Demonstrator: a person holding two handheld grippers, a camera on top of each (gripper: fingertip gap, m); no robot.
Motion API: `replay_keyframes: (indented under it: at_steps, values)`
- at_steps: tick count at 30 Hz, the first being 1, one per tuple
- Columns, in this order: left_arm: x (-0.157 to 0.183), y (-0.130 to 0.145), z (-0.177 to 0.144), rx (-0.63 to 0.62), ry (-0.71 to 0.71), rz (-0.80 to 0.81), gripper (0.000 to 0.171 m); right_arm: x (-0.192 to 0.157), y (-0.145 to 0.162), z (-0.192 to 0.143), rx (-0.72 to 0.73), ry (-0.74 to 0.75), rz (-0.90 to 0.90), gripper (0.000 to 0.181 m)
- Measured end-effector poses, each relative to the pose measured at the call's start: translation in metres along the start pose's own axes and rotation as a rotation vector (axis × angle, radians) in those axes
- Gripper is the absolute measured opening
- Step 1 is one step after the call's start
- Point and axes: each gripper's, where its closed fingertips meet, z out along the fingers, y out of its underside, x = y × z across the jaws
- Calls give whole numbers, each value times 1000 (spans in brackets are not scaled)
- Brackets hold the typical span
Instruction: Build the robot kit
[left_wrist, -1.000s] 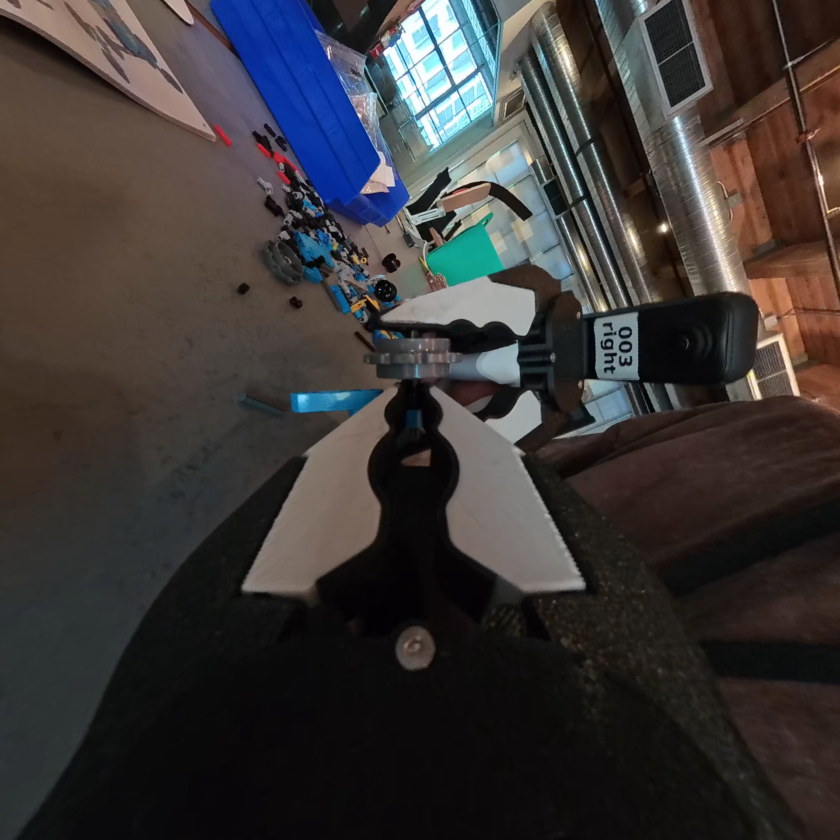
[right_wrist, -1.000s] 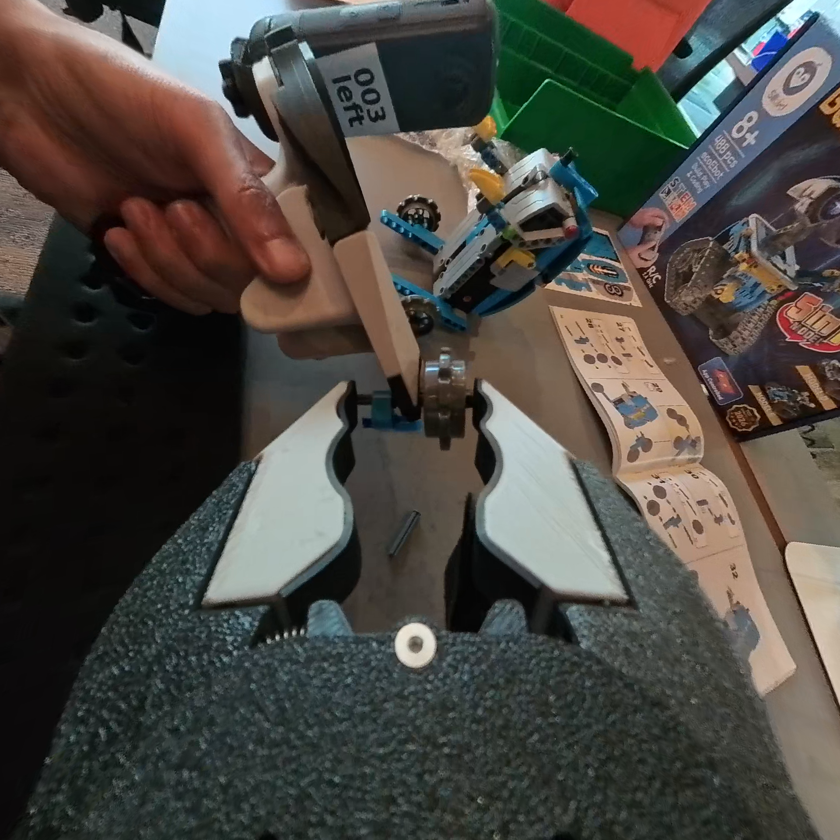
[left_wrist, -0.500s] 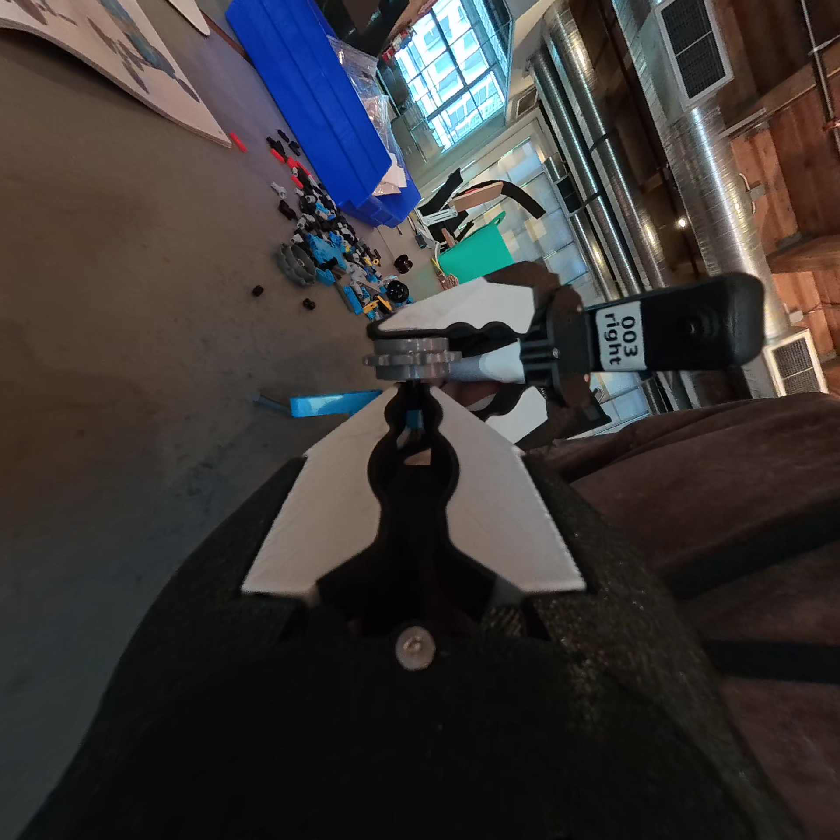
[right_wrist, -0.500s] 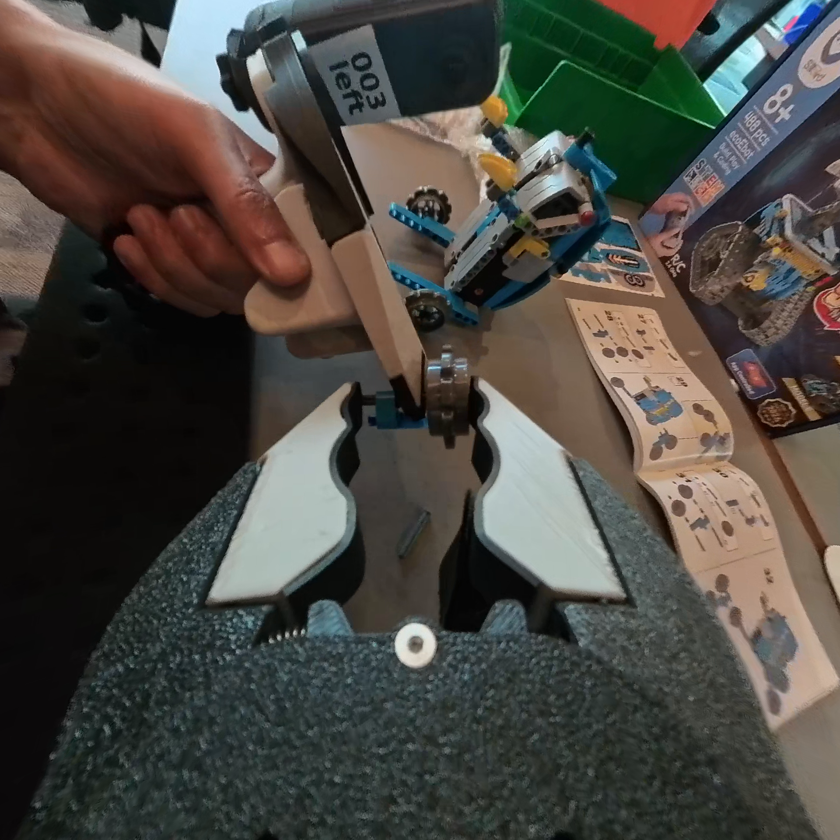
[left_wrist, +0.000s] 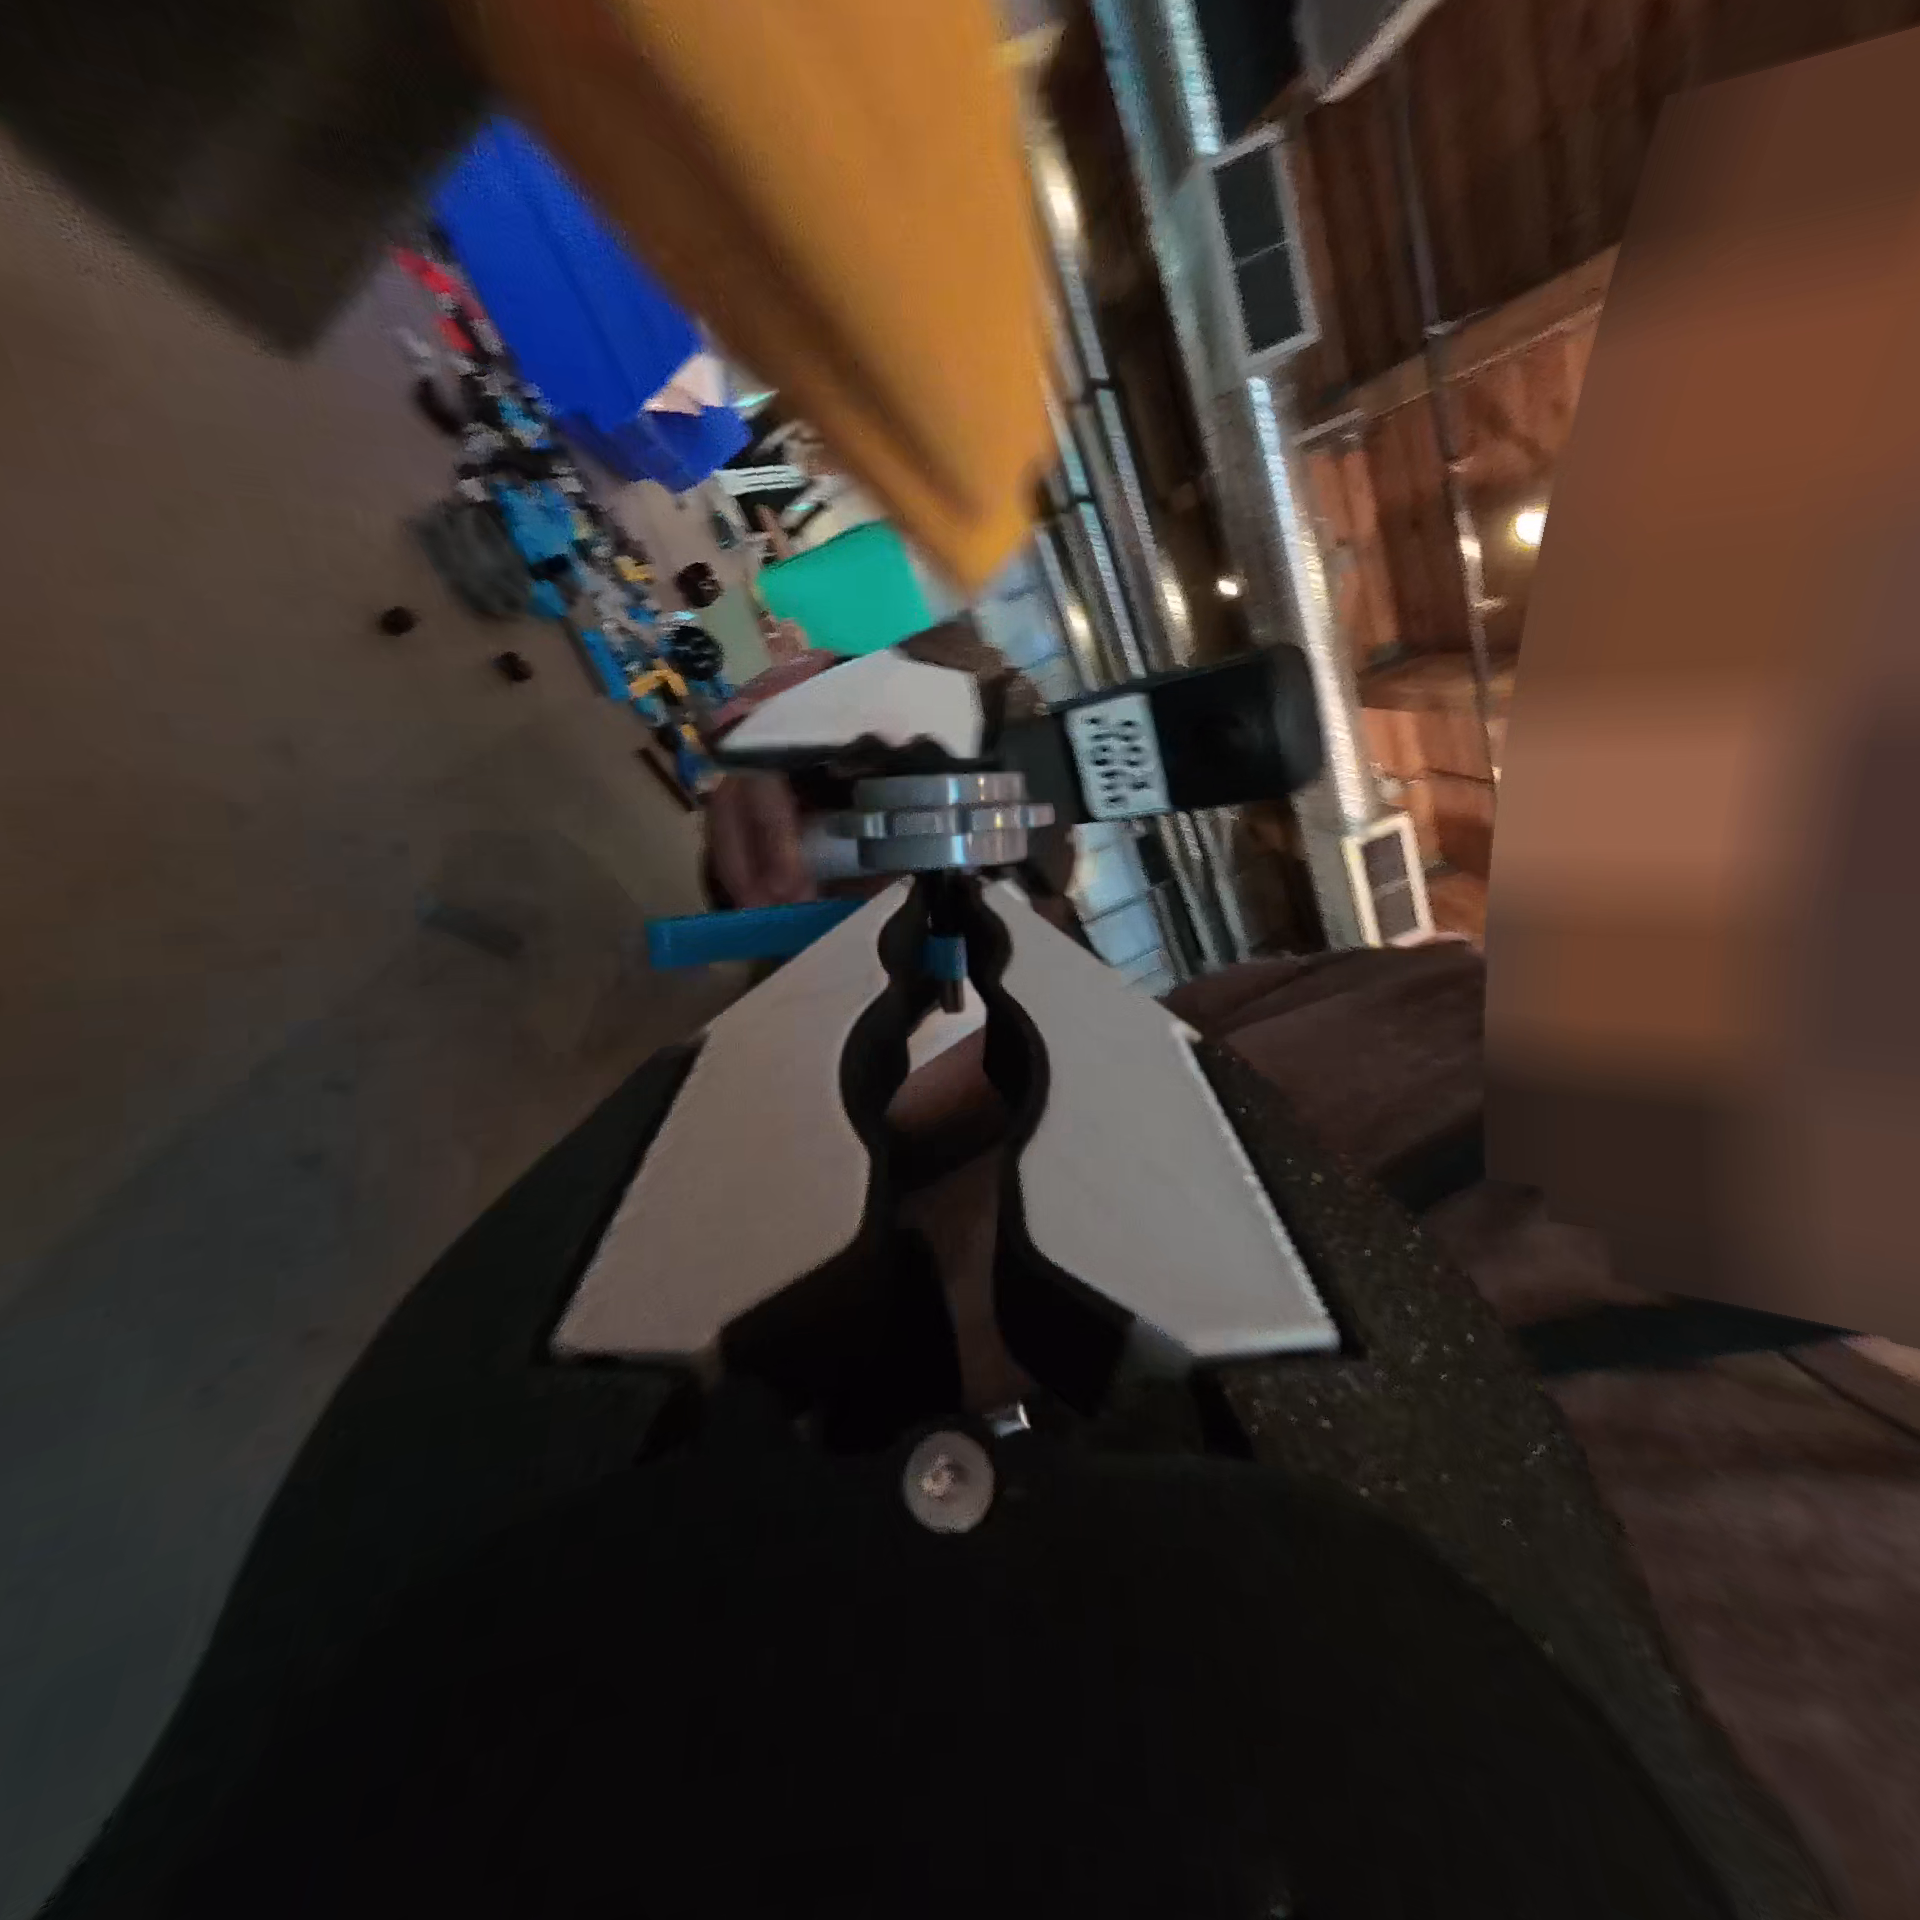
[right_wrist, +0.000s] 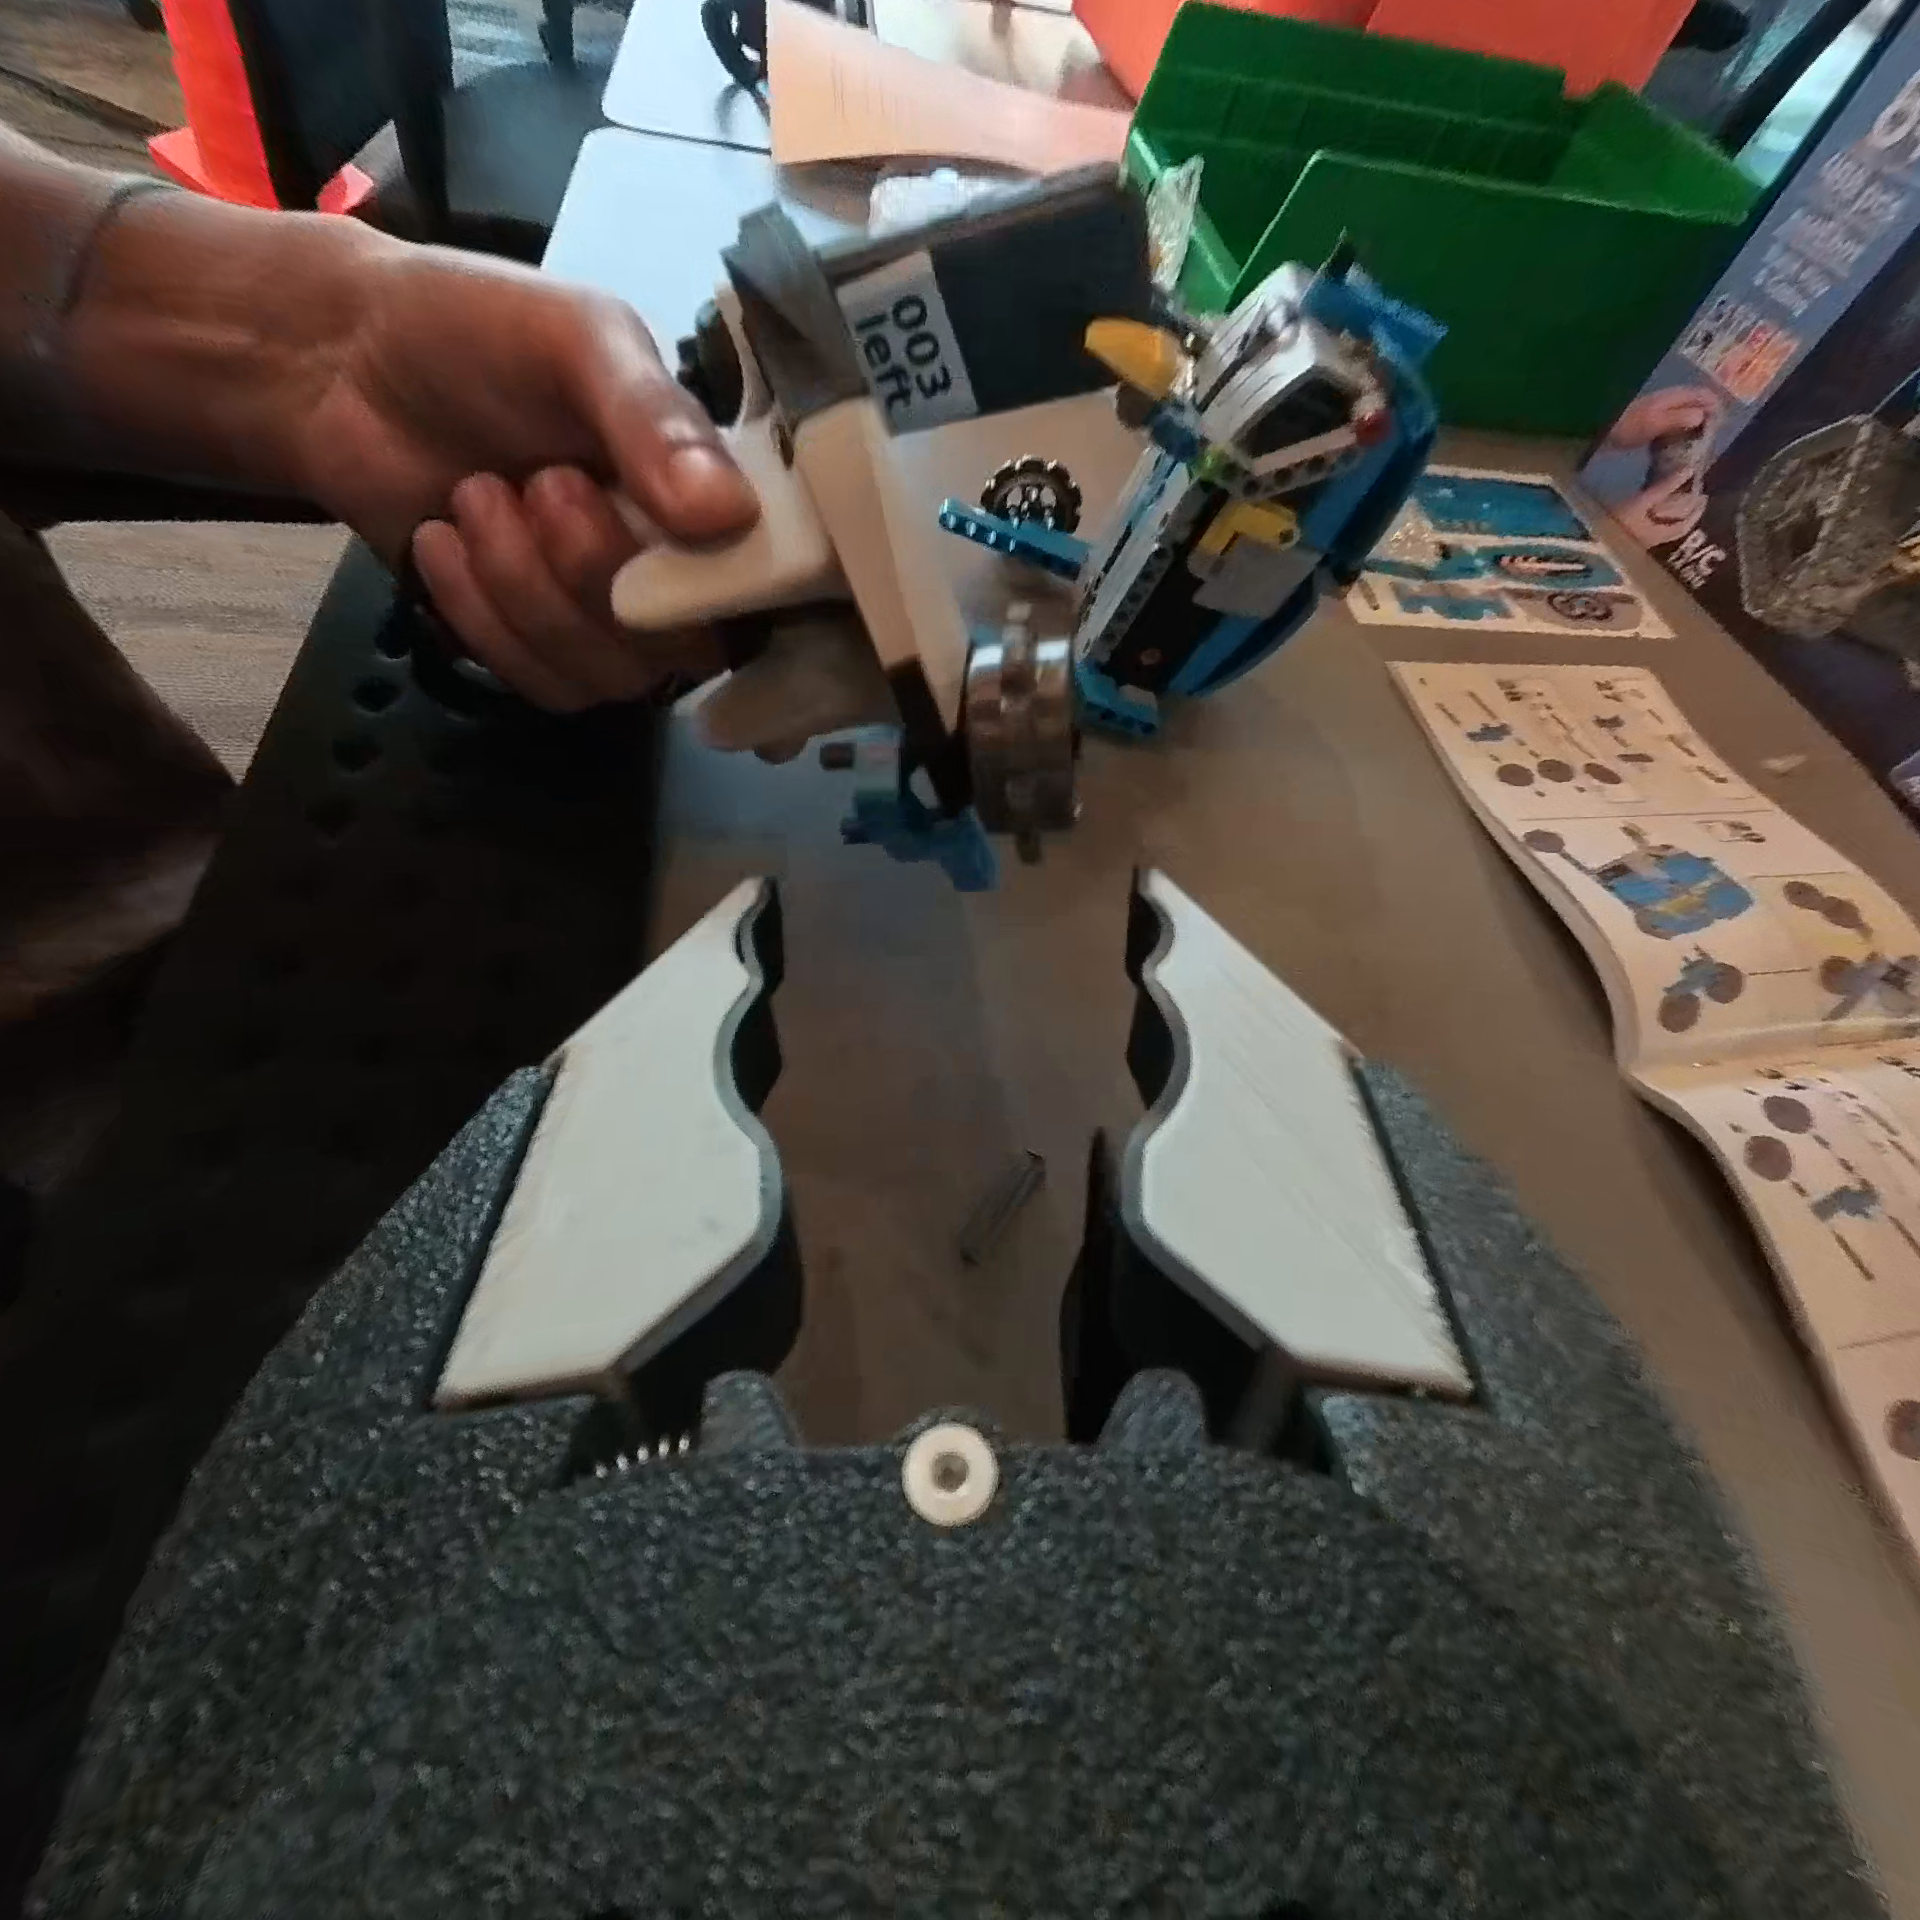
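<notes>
Grey gear wheel (right_wrist: 1020, 736) on a short black axle with a blue connector (right_wrist: 940, 840) sits pinched in the left hand-held gripper (left_wrist: 948, 935), above the desk (right_wrist: 1226, 790). Right hand-held gripper (right_wrist: 951, 899) gapes empty just beside it. Beyond lie a blue-and-grey model (right_wrist: 1257, 488), a labelled box (right_wrist: 1787, 395) and an instruction booklet (right_wrist: 1683, 935).

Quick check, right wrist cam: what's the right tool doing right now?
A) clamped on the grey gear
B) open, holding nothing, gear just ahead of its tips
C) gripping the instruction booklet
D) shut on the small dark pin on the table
B: the right tool stands open and empty, while the grey gear sits ahead of its tips, held on its axle piece by the left tool.
</notes>
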Motion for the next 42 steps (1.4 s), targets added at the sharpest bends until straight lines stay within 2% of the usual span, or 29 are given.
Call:
replay_keyframes:
  at_steps: [4,7,9,11,17,22,28,34,37,42]
  values:
    - [30,15,-2,-103,207,26,4,-17,-7,11,54,-123,95,60]
    - [40,15,-6,-108,274,34,6,-33,-24,6,142,-220,103,39]
    - [42,13,-10,-99,293,16,7,-36,-23,3,134,-251,108,19]
    - [43,10,-14,-81,287,20,6,-35,-23,-5,157,-269,138,11]
    - [37,12,-20,-100,170,132,6,-35,-33,-25,225,-336,223,10]
    - [30,13,-22,-100,51,255,6,-34,-30,-24,196,-325,235,10]
    - [35,-3,-27,28,89,204,21,-25,-36,-27,252,-413,477,10]
    - [30,-7,-28,50,26,245,25,-5,-49,-41,387,-414,603,11]
    - [25,-16,-34,96,-106,396,26,18,-45,-43,418,-300,648,10]
    - [22,-29,-45,175,-375,808,25,46,-37,-48,443,-140,667,10]
